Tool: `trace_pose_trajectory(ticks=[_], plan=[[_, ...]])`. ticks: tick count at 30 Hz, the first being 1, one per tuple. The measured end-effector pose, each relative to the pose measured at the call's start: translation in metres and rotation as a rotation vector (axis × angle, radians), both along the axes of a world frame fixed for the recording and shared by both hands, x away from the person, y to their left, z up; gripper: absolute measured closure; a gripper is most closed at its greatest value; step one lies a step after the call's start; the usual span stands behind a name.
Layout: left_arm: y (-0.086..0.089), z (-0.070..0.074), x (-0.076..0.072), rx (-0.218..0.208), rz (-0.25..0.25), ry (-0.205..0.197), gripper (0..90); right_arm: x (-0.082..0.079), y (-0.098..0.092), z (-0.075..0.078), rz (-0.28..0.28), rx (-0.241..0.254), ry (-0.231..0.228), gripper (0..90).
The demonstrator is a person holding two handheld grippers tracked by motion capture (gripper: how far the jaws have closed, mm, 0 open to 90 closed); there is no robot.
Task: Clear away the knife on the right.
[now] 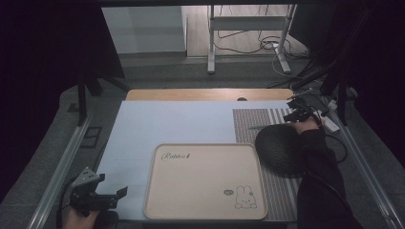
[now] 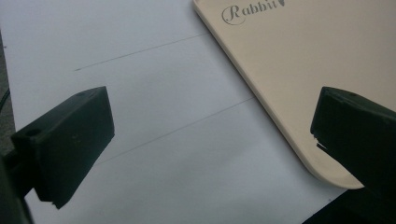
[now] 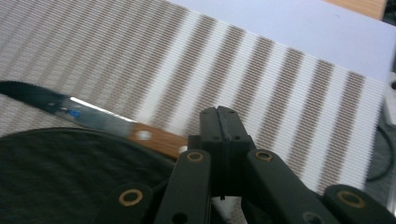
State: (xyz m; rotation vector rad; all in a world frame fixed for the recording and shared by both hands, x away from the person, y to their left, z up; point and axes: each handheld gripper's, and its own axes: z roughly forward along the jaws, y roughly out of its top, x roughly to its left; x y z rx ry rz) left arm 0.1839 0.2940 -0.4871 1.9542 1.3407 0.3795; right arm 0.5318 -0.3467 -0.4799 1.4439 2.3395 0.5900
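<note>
My right gripper [image 1: 297, 114] is at the far right of the striped mat [image 1: 248, 119], just past a black round dish [image 1: 279, 148]. In the right gripper view its jaws [image 3: 224, 116] are pressed together with no gap. A knife [image 3: 93, 116] with a serrated blade and a wooden handle lies on the striped mat [image 3: 280, 84] to the left. Its handle end runs behind the gripper's linkage, and I cannot tell if they touch. My left gripper [image 1: 114, 196] rests near the front left, open [image 2: 210, 130] with nothing between its jaws, over the white sheet [image 2: 154, 116] by the tray's corner.
A beige tray [image 1: 205, 145] with a rabbit drawing lies front and centre on the white sheet [image 1: 167, 124]. The tray's rim [image 2: 280, 130] lies close to my left gripper's right jaw. Cables and a power strip [image 1: 330, 124] lie past the table's right edge.
</note>
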Motion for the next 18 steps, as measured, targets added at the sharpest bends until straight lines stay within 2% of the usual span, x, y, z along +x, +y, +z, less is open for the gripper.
trace_pose_trajectory(ticks=[5,8,9,12,18], plan=[[0.000,0.000,0.000,0.000,0.000,0.003,0.0,0.010,-0.012,-0.009,0.002,-0.037,-0.020,89.5],[0.000,0.000,0.000,0.000,0.000,0.005,0.0,0.014,-0.017,-0.013,0.006,-0.046,-0.020,89.5],[0.000,0.000,0.000,0.000,0.001,0.006,0.0,0.016,-0.020,-0.016,0.004,-0.058,-0.006,89.6],[0.000,0.000,0.000,-0.001,0.002,0.006,0.0,0.016,-0.023,-0.018,0.000,-0.044,-0.003,89.5],[0.000,0.000,-0.001,0.007,0.000,0.007,0.0,0.004,-0.035,-0.014,0.016,0.006,0.089,89.6]])
